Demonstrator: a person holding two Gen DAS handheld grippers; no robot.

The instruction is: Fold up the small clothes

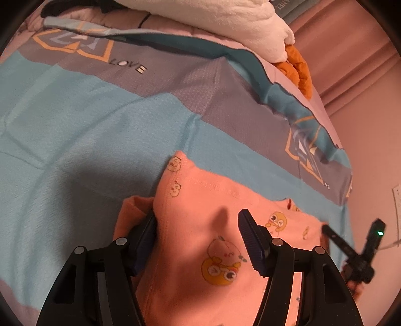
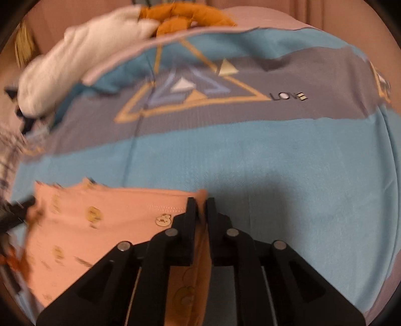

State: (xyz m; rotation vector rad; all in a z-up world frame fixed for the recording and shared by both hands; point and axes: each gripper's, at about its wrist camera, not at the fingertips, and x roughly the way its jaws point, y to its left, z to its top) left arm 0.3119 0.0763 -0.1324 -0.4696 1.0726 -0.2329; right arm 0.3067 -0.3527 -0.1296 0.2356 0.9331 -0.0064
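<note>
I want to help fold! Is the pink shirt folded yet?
Partly: the pink garment lies doubled over, an under layer peeking out at its edge.

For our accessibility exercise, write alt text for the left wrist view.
A small pink garment with cartoon prints lies on a blue and grey bedsheet, with the left claw open astride a fold of it. The right claw reaches its right edge; a white blanket lies beyond.

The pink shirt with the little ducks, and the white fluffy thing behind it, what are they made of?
The pink shirt looks like soft knit cotton, matte: it creases gently and has stitched hems, though the fibre can't be told for sure. The white blanket looks like plush fleece, with a fuzzy, thick surface. Both lie on a blue and grey bedsheet that seems to be smooth woven fabric.
</note>
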